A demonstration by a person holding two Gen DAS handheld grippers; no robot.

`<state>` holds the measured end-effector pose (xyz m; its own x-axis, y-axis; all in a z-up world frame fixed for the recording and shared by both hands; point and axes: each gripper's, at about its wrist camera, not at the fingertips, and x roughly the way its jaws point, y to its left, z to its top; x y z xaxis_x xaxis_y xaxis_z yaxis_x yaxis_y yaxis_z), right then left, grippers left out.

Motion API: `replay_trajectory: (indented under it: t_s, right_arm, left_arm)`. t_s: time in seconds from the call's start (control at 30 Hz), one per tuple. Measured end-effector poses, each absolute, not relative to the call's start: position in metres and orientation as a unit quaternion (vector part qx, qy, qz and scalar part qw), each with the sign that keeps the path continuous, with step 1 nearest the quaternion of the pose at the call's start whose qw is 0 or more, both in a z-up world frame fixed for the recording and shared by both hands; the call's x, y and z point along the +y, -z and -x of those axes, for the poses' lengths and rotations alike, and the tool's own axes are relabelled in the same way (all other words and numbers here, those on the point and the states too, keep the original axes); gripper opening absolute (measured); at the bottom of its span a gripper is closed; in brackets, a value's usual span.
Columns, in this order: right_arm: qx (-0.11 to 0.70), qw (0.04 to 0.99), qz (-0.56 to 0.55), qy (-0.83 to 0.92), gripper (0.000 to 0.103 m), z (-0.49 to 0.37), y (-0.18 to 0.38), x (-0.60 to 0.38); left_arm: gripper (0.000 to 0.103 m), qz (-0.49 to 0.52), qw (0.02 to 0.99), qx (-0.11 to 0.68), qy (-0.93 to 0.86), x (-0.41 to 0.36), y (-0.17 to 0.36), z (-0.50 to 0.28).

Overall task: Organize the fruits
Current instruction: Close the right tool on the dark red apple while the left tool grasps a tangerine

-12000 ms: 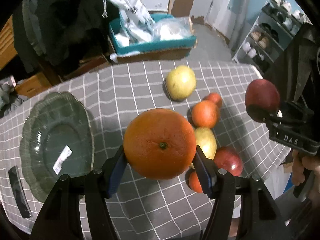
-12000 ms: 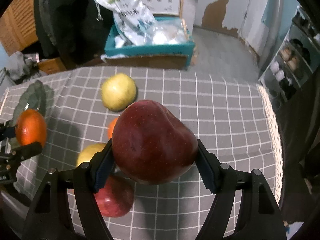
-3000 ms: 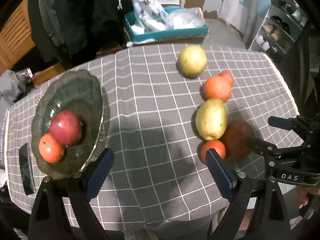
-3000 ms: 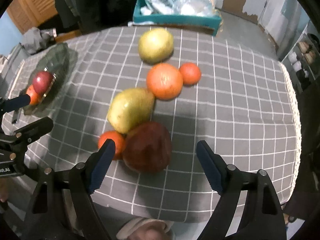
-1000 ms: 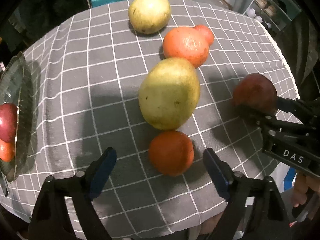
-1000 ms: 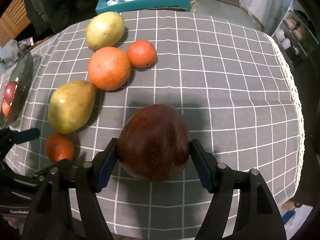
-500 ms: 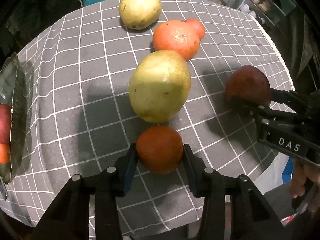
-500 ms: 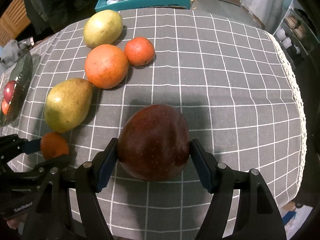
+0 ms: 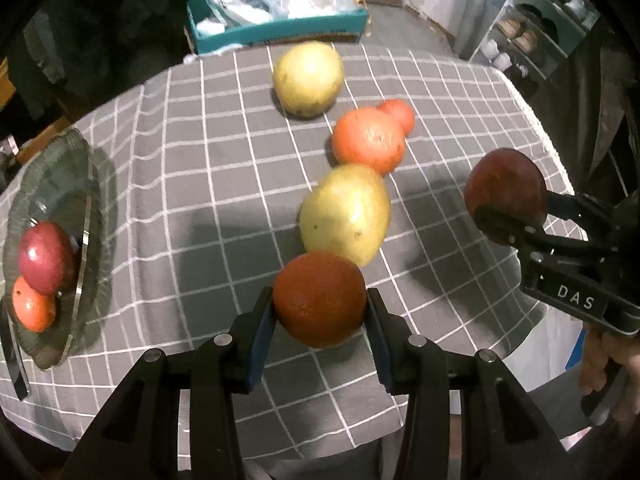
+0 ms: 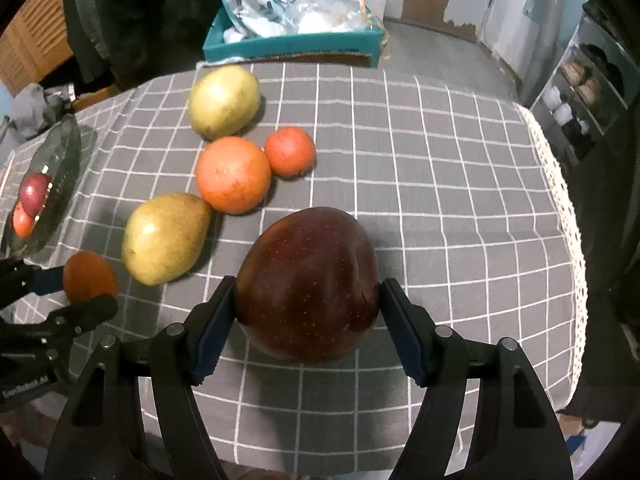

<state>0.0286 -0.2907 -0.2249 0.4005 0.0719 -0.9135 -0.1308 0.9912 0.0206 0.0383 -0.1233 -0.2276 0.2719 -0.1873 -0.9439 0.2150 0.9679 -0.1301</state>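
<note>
The left gripper (image 9: 320, 316) holds a small orange (image 9: 320, 298) between its two blue-padded fingers (image 9: 262, 328), which press its left and right sides at about the widest part. The fruit sits out near the fingertips, raised above the grey checked table (image 9: 200, 208), and most of it bulges forward past the pads. Just beyond it on the cloth lies a yellow-green pear (image 9: 346, 212), tilted on its side.

The right gripper (image 10: 308, 312) clamps a dark red apple (image 10: 308, 284) in the same way: one finger (image 10: 212, 320) on the apple's left flank, the other on its right. The apple fills the gap between them and rises well above the pads. In the left wrist view the same apple (image 9: 505, 196) shows at the right, lifted off the cloth and pinched by thin black fingers.

On the table, beyond the pear, rests a big orange (image 10: 234, 174), touching or nearly touching the pear's narrow end. A smaller orange (image 10: 290, 151) sits right beside it on its far right. Farther back, apart from these, lies a round yellow fruit (image 10: 224, 101).

At the left edge of the table stands a dark glass bowl (image 9: 56, 160). It holds a red apple (image 9: 44, 258) and, touching it on the near side, another orange (image 9: 32, 308). Behind the table is a teal box (image 10: 292, 44) stuffed with plastic bags.
</note>
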Motion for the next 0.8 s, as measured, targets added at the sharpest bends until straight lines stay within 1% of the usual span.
replay_trajectory:
  t_s: [0.8]
  right_arm:
    - [0.434, 0.895, 0.035, -0.094, 0.071, -0.015, 0.136, -0.261]
  left_arm:
    - [0.044, -0.017, 0.872, 0.475, 0.114, -0.093, 0.136, -0.030]
